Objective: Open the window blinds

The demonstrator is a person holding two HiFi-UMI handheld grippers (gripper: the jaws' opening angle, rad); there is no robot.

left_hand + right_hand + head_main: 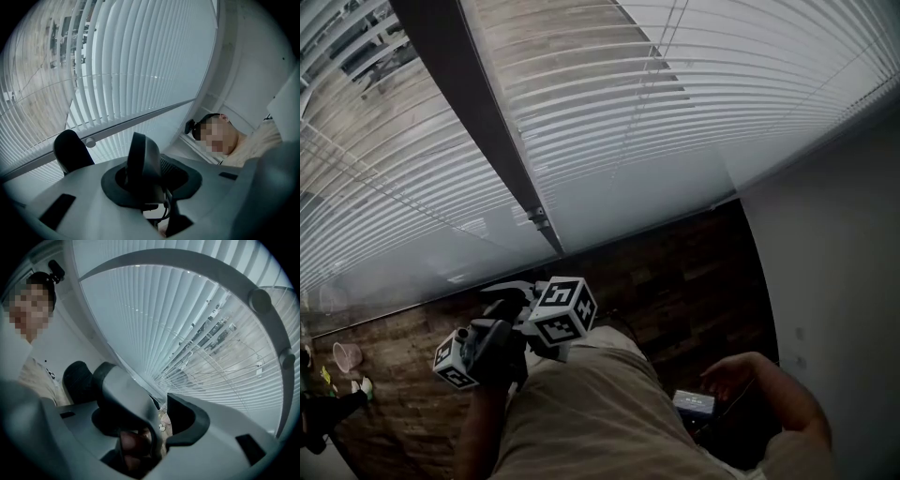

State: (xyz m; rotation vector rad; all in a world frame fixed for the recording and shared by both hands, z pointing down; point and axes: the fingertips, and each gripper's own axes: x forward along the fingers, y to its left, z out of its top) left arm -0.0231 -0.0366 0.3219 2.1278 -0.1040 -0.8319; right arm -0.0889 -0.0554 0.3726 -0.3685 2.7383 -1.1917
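L claw (105, 147) tilted up, jaws wide apart, empty. R claw (98, 380) jaws nearly together, empty. Both sit low by lap (591, 412), lower-left centre in head view. Blinds (675, 84) span frame top, well apart from claws. Floor (675, 272) strip btwn, wall (834, 281) at right.

Dark wood floor (684, 281) meets a plain white wall (834, 262) at right; near the left edge a pinkish cup (346, 354) sits on the floor, small pale bits (361, 384) just beside it
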